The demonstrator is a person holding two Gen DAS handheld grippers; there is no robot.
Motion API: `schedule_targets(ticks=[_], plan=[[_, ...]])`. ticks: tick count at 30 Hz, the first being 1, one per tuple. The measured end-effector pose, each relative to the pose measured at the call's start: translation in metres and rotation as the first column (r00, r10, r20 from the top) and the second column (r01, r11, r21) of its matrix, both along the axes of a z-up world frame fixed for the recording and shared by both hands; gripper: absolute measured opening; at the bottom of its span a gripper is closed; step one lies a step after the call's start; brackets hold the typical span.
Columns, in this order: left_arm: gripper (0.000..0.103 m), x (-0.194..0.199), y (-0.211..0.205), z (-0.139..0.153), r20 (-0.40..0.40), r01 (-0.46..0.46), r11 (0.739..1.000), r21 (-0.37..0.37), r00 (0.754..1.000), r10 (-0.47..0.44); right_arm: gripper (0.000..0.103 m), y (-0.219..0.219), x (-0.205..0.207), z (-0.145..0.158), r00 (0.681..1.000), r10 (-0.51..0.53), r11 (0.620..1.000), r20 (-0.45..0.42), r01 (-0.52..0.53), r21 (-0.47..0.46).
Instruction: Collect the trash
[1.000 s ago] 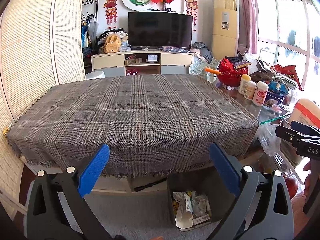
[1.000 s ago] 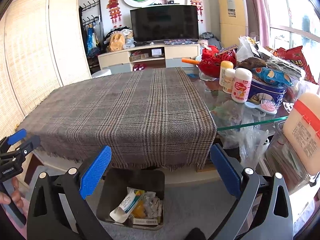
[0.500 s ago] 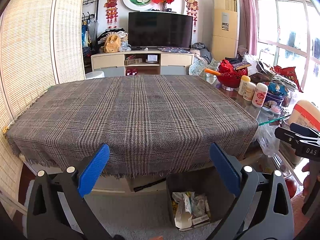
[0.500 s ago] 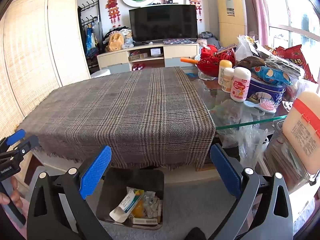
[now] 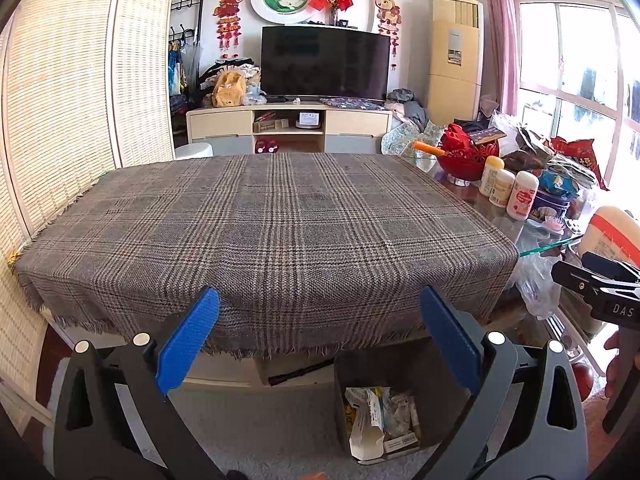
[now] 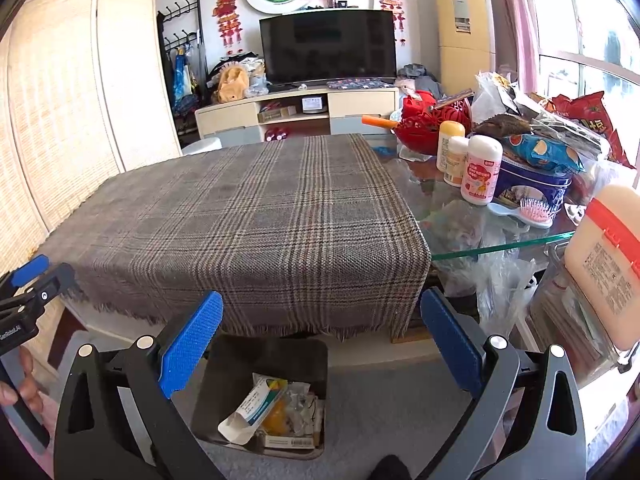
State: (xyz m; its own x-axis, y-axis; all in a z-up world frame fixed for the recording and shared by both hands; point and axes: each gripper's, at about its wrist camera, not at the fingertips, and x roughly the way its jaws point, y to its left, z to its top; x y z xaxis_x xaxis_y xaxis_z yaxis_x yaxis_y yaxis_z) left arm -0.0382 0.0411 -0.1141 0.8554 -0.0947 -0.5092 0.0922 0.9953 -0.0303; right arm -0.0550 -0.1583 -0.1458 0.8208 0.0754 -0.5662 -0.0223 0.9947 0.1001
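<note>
While both grippers hang spread wide and empty before the grey plaid-clothed table (image 5: 272,232), its fringed near edge overhangs open grey carpet (image 6: 384,408). Below that edge stands the dark rectangular trash bin (image 6: 224,392), holding cartons and wrappers. Only the right wrist view shows the bare glass edge (image 6: 500,246) and pink hairbrush (image 6: 528,210) clearly.
</note>
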Motion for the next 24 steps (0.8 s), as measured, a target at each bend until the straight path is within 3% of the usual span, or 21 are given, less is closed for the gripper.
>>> schedule_targets(ticks=[24], plan=[[0.095,0.0009,0.0021,-0.0001,-0.003,-0.010,1.000,-0.005,1.000,0.010,0.100,-0.0026,-0.0010,0.0008,1.000,-0.006,1.000,0.000,0.006,0.004]])
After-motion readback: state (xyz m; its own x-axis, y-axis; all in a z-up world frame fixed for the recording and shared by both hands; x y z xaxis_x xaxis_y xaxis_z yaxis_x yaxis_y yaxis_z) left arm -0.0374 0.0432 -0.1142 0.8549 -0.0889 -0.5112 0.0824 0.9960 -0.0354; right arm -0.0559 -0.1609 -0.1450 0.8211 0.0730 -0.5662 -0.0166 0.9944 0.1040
